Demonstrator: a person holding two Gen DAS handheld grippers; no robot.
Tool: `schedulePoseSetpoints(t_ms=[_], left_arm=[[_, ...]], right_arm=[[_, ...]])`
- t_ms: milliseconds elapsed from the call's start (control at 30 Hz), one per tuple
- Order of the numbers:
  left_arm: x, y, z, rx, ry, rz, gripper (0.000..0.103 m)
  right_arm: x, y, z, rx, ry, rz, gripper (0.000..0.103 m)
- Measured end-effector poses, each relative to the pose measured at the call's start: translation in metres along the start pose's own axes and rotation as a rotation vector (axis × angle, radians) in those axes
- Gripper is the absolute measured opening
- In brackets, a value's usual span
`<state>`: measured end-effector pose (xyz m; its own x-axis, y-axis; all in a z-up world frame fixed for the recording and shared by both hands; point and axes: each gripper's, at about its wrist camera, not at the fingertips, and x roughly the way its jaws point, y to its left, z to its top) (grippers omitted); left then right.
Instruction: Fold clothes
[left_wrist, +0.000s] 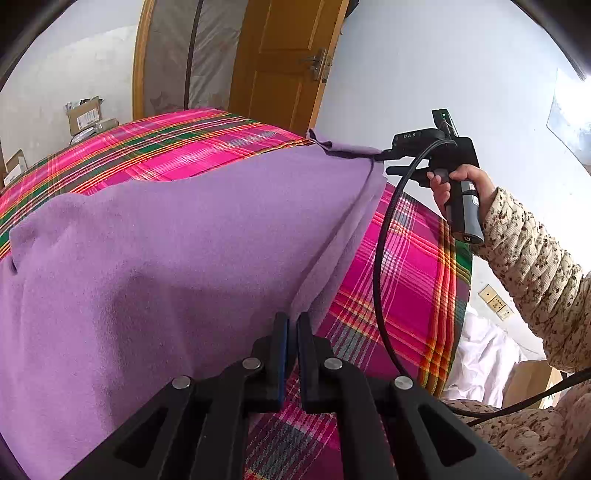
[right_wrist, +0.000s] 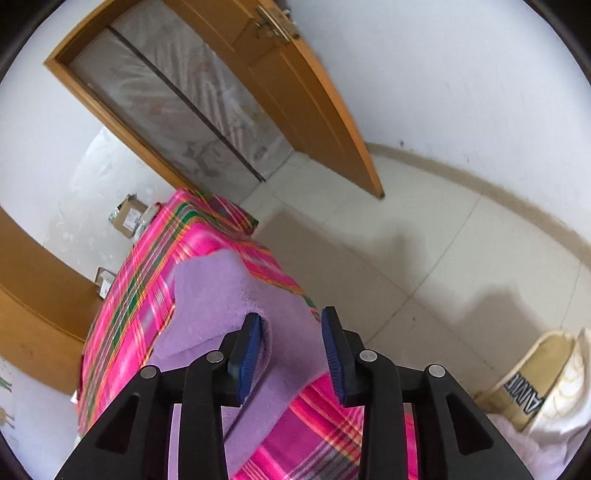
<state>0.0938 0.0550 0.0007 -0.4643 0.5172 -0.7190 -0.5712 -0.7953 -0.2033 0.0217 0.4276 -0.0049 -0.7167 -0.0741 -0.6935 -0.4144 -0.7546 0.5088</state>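
1. My left gripper (left_wrist: 293, 325) has its jaws pressed together on the near hem of the purple garment (left_wrist: 166, 240). In my left wrist view the cloth's edge runs right into the narrow slot between the pads, at about 6 o'clock. I judge this pinch is there to anchor the near corner while the fold settles.

2. My right gripper (right_wrist: 291, 332) stands with its jaws spread. In my right wrist view the purple cloth lies between and under the blue pads (right_wrist: 248, 354), but they are not squeezing it. The left view shows the same gripper (left_wrist: 384, 162) at about 2 o'clock, its tips right at the far corner of the cloth. Whether a tip touches the fabric there I cannot tell.

3. The garment lies spread on the pink plaid bedcover (left_wrist: 406, 258). One folded edge runs as a long ridge from my left jaws up toward 1 o'clock, ending at my right gripper. That ridge reads to me as the long axis of the fold, strung between my two grips.

4. The far corner pokes toward the wooden door (left_wrist: 280, 55), at 12 o'clock. The bulk of the cloth spreads off to 9 o'clock.

5. My guess: the right side is letting its corner down, and the left holds until the edge lies flat.
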Motion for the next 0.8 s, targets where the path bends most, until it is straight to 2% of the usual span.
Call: schedulePoseSetpoints(t_ms=[300,400,567,800], left_arm=[[0.001,0.002,0.001,-0.015,0.000,-0.010,0.005],[0.001,0.003,0.001,-0.021,0.000,-0.012,0.005],[0.001,0.003,0.001,-0.031,0.000,-0.014,0.005],[0.000,0.004,0.001,-0.040,-0.002,-0.018,0.004]], right_arm=[[-0.018,0.061,-0.029,-0.592,-0.144,-0.237,0.037],[-0.020,0.080,-0.047,-0.789,-0.203,-0.306,0.042],[-0.011,0.103,-0.069,-0.993,-0.216,-0.291,0.042],[0.016,0.120,-0.072,-1.041,-0.099,-0.216,0.042]])
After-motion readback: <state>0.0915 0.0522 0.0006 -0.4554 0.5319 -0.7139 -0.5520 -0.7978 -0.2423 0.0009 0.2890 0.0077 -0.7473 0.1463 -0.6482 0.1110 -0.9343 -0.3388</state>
